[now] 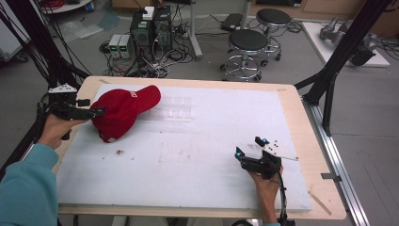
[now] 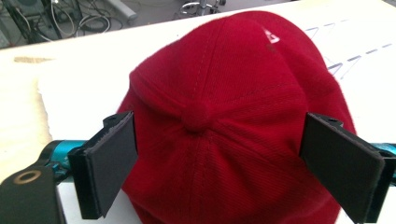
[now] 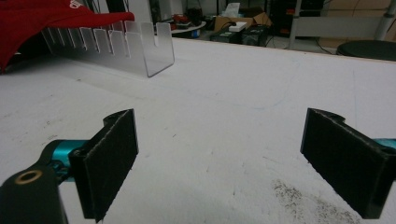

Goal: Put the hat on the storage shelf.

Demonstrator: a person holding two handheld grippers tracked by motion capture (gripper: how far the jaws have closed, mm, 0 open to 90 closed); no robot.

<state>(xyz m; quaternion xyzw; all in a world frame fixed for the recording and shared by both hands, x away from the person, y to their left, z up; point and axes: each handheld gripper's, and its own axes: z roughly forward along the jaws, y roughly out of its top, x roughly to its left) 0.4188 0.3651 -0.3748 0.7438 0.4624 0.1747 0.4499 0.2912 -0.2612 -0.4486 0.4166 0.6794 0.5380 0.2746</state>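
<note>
High view: a red cap is seen lying on the white foam sheet that covers the wooden table, toward ten o'clock of the sheet, its brim laid over a clear plastic rack at about three o'clock of the crown. The left gripper is held at nine o'clock of the cap, right at the crown's edge; whether a pad touches the cloth cannot be told. In the left gripper view the cap is framed from behind, its top button midway between the two black jaws, which are spread wide with the crown's back between them and no pad pressed on it. The right gripper is held low over the sheet toward five o'clock, well apart from the cap. In the right gripper view its jaws are spread apart over bare foam, with the slotted rack and the cap's brim seen at eleven o'clock.
</note>
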